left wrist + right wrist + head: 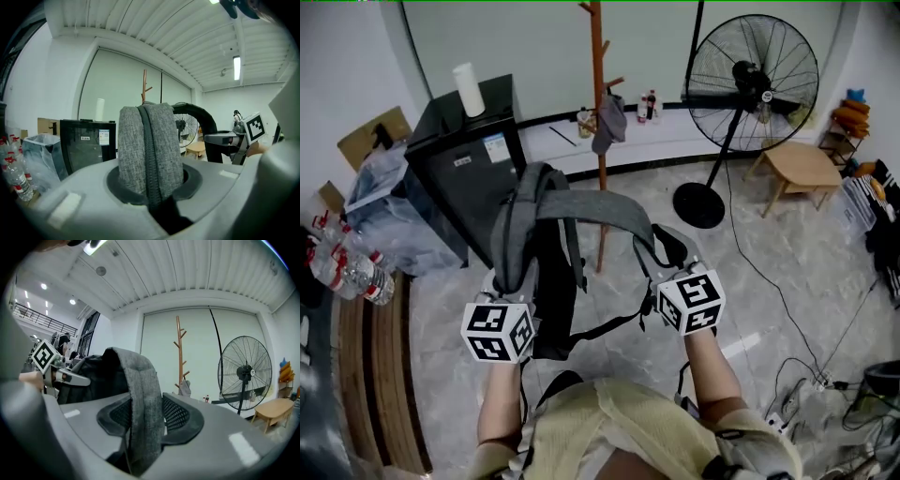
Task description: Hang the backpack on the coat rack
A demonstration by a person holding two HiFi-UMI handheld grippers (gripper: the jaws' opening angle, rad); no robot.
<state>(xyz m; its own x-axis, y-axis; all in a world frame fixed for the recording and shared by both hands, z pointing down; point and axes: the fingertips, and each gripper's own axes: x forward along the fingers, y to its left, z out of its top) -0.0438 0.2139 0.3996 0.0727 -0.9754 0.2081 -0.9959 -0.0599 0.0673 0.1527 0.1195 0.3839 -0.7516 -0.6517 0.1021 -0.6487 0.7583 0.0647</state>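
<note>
Backpack (546, 281) is held in mid-air, well short of the coat rack (600, 141). A peg could be missed, or the low-hanging bag snagged on the pole. The left tongs (504, 286) are clenched on the grey strap (150, 150), the right tongs (670, 267) on the other strap (140, 399).

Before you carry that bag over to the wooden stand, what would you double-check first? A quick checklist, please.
1. Left tool clamped on a shoulder strap: ok.
2. Right tool clamped on the other shoulder strap: ok.
3. Backpack hanging off the floor: ok.
4. Coat rack top pegs free: ok; a grey item hangs lower down.
5. Standing fan apart from the rack: ok.
6. Strap loop wide enough for a peg: cannot tell.
</note>
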